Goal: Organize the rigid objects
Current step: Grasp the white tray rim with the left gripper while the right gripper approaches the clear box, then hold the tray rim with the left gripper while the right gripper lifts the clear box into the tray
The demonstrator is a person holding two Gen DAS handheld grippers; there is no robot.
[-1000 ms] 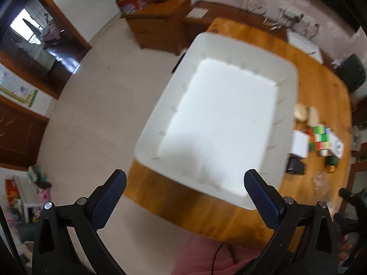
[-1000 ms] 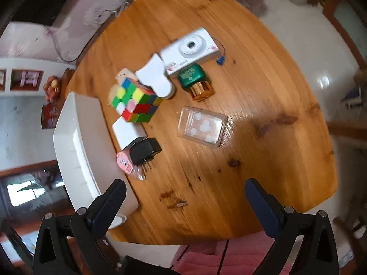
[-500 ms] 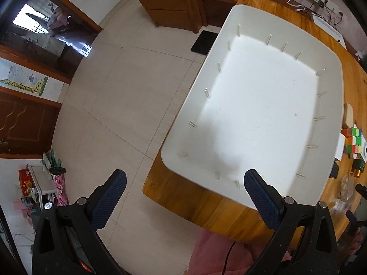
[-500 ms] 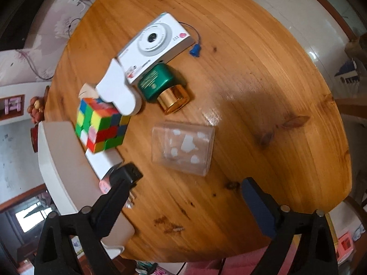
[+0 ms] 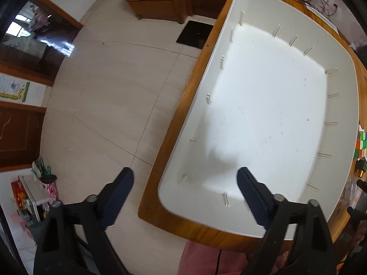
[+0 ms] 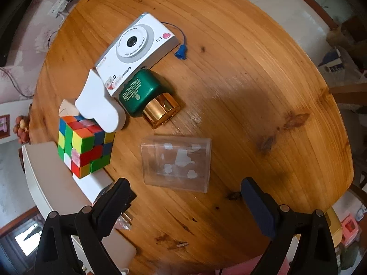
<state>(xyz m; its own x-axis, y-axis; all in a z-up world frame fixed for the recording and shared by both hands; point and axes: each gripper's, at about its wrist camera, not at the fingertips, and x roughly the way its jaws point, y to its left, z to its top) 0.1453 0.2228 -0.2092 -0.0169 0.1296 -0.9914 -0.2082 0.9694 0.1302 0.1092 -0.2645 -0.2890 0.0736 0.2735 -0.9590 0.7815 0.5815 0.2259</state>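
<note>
While nothing has yet gone into it, the big white plastic bin (image 5: 270,119) lies along one edge of the round varnished wooden tabletop (image 6: 240,87), its smooth floor bare and small ribs lining its walls; I judge it the place where the loose things will be gathered. Its rim touches the cluster of objects beside it. Largest of these is a white toy camera (image 6: 137,45) with a blue cord, then a clear rectangular plastic box (image 6: 176,162) printed with pale shapes, lying apart nearer the open middle. A scrambled multicoloured puzzle cube (image 6: 83,146) sits just beside the bin, a white heart-shaped box (image 6: 101,105) leaning over it, and a green bottle with a gold cap (image 6: 149,98) lies on its side against the camera. The left tool (image 5: 185,178) straddles the bin's near corner, jaws closing on nothing. The right tool (image 6: 185,190) hangs spread wide and empty above the clear box, probably the first pick.
</note>
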